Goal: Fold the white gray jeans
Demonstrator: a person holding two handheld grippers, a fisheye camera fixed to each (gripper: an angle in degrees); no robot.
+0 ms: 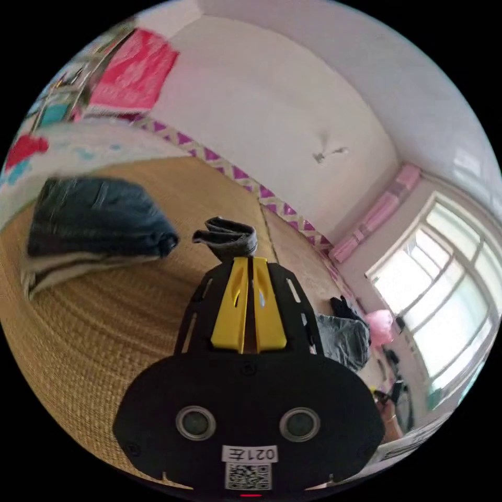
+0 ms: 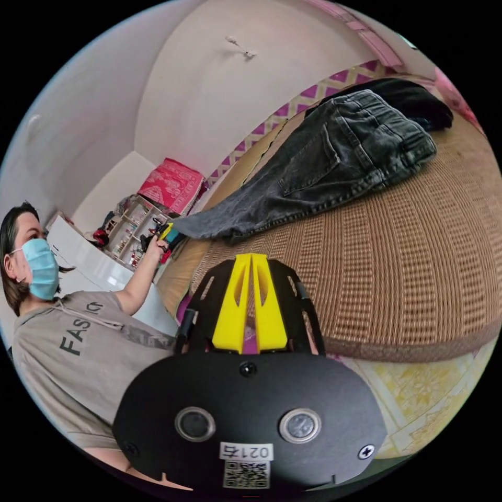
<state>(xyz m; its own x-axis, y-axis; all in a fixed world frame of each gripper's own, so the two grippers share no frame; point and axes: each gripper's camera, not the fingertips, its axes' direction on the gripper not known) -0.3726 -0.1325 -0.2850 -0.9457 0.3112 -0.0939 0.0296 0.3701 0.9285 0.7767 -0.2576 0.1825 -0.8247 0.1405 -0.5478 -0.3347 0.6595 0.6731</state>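
Yellow fingers of the left gripper pinch tight on a hem of the gray jeans, held above the woven mat. Folded clothes sit stacked on the mat, and a window glows beyond. From the right gripper view, the right gripper has its fingers pressed together, holding nothing. Gray jeans lie spread on the mat, one leg end pulled up by the far gripper in a person's hand.

Bright daylight enters by the window; fisheye bends edges; left gripper view's stacked clothes blurred.
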